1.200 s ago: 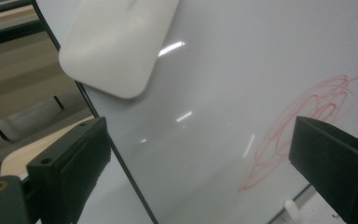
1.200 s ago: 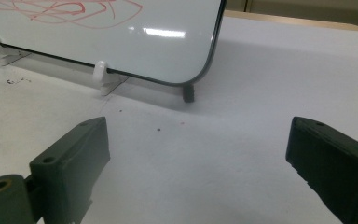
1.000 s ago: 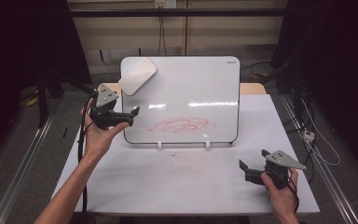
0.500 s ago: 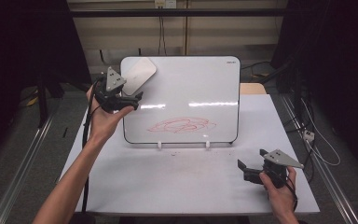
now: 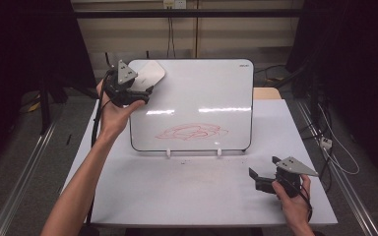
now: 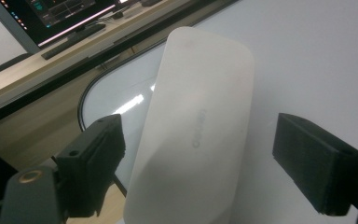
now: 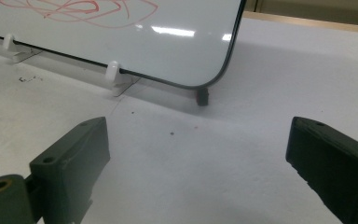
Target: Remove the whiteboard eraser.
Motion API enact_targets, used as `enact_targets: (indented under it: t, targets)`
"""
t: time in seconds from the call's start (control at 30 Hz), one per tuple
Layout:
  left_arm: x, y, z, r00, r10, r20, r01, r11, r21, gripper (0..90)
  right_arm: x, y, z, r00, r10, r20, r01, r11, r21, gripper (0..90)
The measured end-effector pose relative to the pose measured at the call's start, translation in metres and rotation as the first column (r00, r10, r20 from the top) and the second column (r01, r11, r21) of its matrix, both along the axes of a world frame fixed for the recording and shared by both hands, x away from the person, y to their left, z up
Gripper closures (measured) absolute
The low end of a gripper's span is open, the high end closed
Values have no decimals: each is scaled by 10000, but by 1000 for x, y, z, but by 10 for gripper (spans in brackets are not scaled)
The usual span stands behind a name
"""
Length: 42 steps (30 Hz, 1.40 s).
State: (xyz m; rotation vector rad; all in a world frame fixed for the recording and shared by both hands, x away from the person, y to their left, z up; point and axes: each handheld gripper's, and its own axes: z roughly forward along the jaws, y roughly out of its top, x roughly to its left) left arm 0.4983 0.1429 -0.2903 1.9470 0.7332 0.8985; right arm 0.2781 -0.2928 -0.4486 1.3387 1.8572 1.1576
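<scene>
The left hand-held gripper (image 5: 137, 92) was up at the top left corner of the whiteboard (image 5: 202, 88), which stood propped on the white worktop (image 5: 177, 191) with two small white clips (image 5: 168, 153) under its lower edge. A pale, rounded eraser (image 5: 147, 76) lay flat against that corner of the whiteboard, tilted so that one end reached toward the rim. In the left gripper view the eraser (image 6: 196, 135) sat between the two black jaws; the jaw on the left of that view stood right at the eraser's edge, though whether it touched could not be told, while the other was apart from it with bare board showing between. The jaws had just been closing with the eraser between them, but they were not yet pinching it. A red scribble (image 5: 193, 132) covered the lower middle of the whiteboard, well apart from the eraser. The right hand-held gripper (image 5: 263, 178) was held low at the near right part of the worktop, in front of the whiteboard's lower right corner and clear of it. Its jaws were spread wide with nothing between them, and the right gripper view looked past them over bare worktop (image 7: 191, 154) to the whiteboard's rounded corner (image 7: 214, 46) and one of its clips (image 7: 113, 71).
</scene>
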Motion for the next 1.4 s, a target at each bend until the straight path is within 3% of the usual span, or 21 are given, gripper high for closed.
enact_targets:
  t: [0.13,0.23,0.33,0.5,0.6,0.83,1.4]
  targets:
    - [5,-2,0,9999,-96,-132,96,10000,-27,217,-1,0,0,10000,-64,-42,64,10000,-3,57]
    - [11,-9,-2,9997,-139,-195,147,9989,445,229,-1,0,0,10000,-84,-42,84,10000,3,58]
    - [13,-13,-3,9997,-128,-199,139,9984,539,237,-2,0,0,10000,-8,-39,8,10000,-11,56]
    - [19,-17,-11,9998,160,-134,-145,9938,1106,258,-1,0,0,10000,16,-34,-16,10000,37,56]
    - [19,-18,-12,9997,235,-116,-222,9948,996,261,-1,0,0,10000,17,-32,-17,10000,42,56]
    - [18,-20,-13,9995,293,130,-307,9917,1245,268,0,1,-1,10000,51,-19,-51,10000,-29,56]
    - [18,-18,-3,9983,70,-582,1,9926,1212,301,0,1,-1,10000,5,-60,-6,10000,-54,57]
